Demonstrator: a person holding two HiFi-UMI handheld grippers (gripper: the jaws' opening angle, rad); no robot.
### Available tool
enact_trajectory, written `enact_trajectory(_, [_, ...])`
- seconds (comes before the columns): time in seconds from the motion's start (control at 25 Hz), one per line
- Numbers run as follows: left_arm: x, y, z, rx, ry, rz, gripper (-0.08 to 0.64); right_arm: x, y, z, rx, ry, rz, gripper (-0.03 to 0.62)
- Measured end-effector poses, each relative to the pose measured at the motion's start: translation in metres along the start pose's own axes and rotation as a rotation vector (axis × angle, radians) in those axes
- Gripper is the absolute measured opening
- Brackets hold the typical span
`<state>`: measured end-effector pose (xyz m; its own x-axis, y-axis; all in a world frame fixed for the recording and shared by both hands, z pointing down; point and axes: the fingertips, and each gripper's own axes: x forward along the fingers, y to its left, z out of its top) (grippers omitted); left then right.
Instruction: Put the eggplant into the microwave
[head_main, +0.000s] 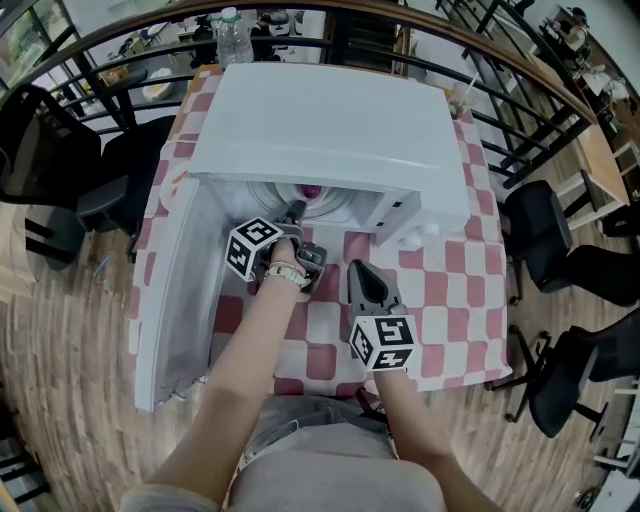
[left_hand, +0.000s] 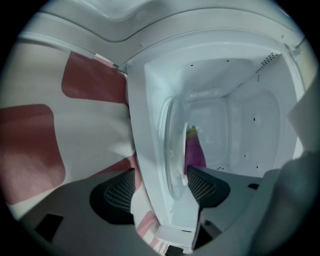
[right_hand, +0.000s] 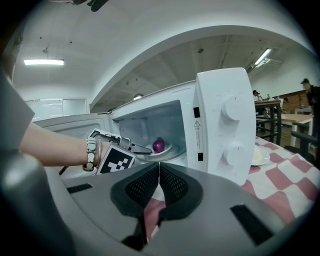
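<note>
The purple eggplant (head_main: 311, 190) (left_hand: 195, 150) (right_hand: 158, 145) lies on the glass turntable (left_hand: 172, 150) inside the white microwave (head_main: 330, 130) (right_hand: 220, 115). The microwave's door (head_main: 180, 290) hangs open to the left. My left gripper (head_main: 296, 210) (left_hand: 161, 189) (right_hand: 145, 149) reaches into the oven's mouth with its jaws spread wide. Nothing is between them, and the eggplant sits just past the right pad. My right gripper (head_main: 358, 270) (right_hand: 159, 185) hovers over the table in front of the control panel, jaws shut together and empty.
The microwave stands on a red-and-white checked tablecloth (head_main: 450, 290). A small white dish (right_hand: 257, 157) sits to the right of the oven, and a plastic bottle (head_main: 230, 35) stands behind it. Black chairs (head_main: 540, 230) and a railing surround the table.
</note>
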<state>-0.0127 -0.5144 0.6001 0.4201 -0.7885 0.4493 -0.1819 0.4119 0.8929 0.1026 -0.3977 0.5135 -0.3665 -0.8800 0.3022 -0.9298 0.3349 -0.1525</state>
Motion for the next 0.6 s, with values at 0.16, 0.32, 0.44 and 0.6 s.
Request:
enact_trajectory(0.16, [-0.008, -0.010, -0.005, 0.057, 0.007, -0.037, 0.335, -0.006, -0.003, 0.000, -0.002, 0.001, -0.005, 0.025])
enact_trajectory(0.32, [-0.024, -0.022, -0.010, 0.084, -0.002, -0.090, 0.344, -0.015, -0.001, 0.004, -0.011, 0.001, 0.006, 0.025])
enact_trajectory(0.44, [-0.040, -0.029, -0.015, 0.100, -0.007, -0.129, 0.332, -0.020, 0.003, 0.009, -0.016, -0.003, 0.021, 0.025])
enact_trajectory(0.6, [-0.060, -0.038, -0.025, 0.089, 0.002, -0.182, 0.213, -0.027, 0.008, 0.016, -0.023, -0.008, 0.040, 0.025])
